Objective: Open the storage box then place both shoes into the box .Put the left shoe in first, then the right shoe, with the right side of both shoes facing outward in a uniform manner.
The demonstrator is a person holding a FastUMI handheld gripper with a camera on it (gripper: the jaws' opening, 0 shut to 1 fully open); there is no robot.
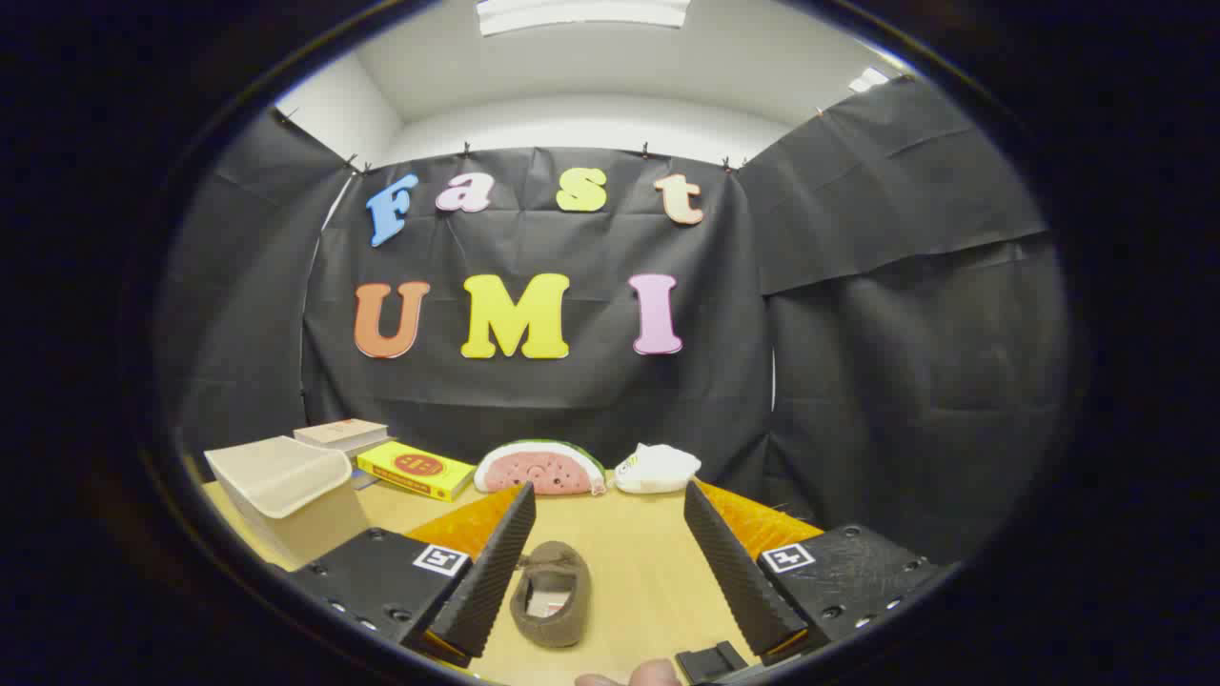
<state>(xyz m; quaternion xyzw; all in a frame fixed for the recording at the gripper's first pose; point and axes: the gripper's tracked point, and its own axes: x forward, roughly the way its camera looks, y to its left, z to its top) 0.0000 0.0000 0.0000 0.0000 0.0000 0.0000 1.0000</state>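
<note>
Gripper view, and we're looking straight along the two fingers over a pale wooden table (648,572). The gripper (610,562) is spread wide, fingers well apart, nothing pressed between them. Lying on the table in that gap is a small brown shoe (551,593), its opening facing up so a bit of the light lining shows. It sits far closer to the left finger (496,572), just beside it or maybe brushing it, hard to call from this angle, while the right finger (739,572) stands well clear of it. Off beyond the left finger there's the storage box (286,495), a pale translucent thing whose lid looks raised at a slant, though I can't tell how far open it really is. Just behind the box lies a pale book (340,433), flat on the table, and beside that a yellow box (416,470) with a red round mark on top. Farther back, beyond the fingertips and roughly in line with the gap, a watermelon-slice toy (539,468) rests against the foot of the black cloth wall (534,381). Next to it sits a white bundle (656,469), soft-looking, and what it is I can't make out. Orange patches (762,524) show on the table behind each finger. Down at the near side, a fingertip (648,675) of the person holding the tool peeks in.
</note>
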